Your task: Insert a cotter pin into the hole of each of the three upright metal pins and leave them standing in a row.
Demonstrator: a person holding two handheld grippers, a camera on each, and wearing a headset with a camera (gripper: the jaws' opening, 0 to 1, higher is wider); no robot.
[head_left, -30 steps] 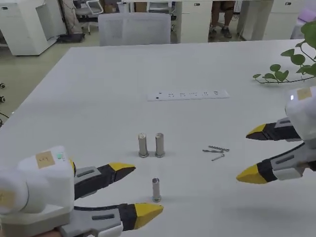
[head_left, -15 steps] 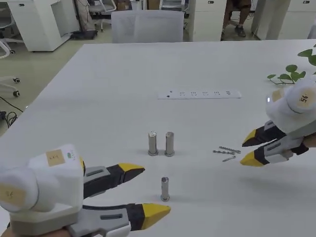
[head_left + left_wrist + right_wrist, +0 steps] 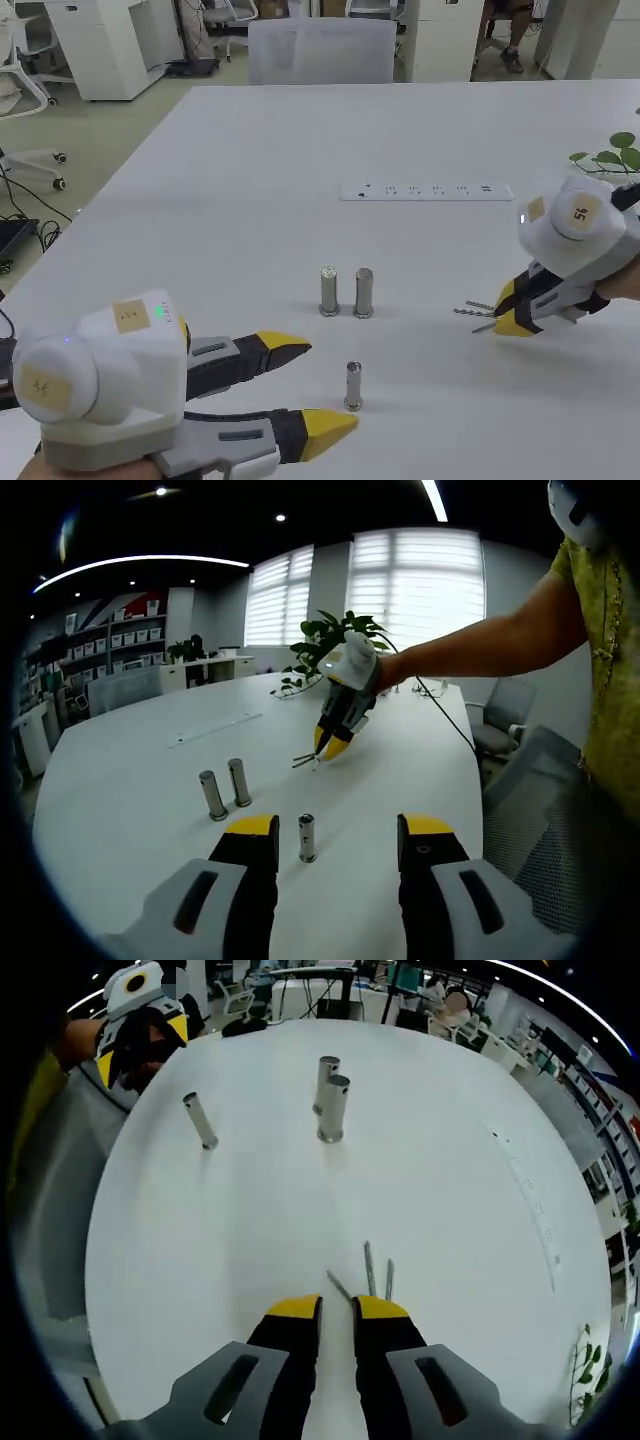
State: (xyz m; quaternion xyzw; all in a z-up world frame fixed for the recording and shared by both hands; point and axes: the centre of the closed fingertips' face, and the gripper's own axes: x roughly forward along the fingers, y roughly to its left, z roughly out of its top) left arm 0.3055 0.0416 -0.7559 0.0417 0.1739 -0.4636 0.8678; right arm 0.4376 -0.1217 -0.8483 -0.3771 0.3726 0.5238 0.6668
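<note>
First, the head view: on the white table (image 3: 230, 200) two pins (image 3: 329, 291) stand upright side by side, and a lone pin (image 3: 353, 385) stands nearer the person. The left gripper (image 3: 322, 387) sits low at the near left, jaws spread, tips just beside the lone pin. At the right, the right gripper (image 3: 508, 312) points its tips down at the cotter pins (image 3: 476, 311) lying on the table. A power strip (image 3: 428, 190) lies farther back. Next, the left gripper view: the jaws are wide apart, the lone pin (image 3: 307, 837) upright ahead of the gap, the two pins (image 3: 212, 795) beyond to the left, and the right gripper (image 3: 333, 745) at the cotter pins (image 3: 305, 761). Last, the right gripper view: the jaws are nearly together with a thin gap, tips at the near ends of the three cotter pins (image 3: 370, 1270); I cannot tell whether they pinch one. The two pins (image 3: 333, 1108) and lone pin (image 3: 200, 1120) stand beyond, the left gripper (image 3: 140, 1048) farther left.
</note>
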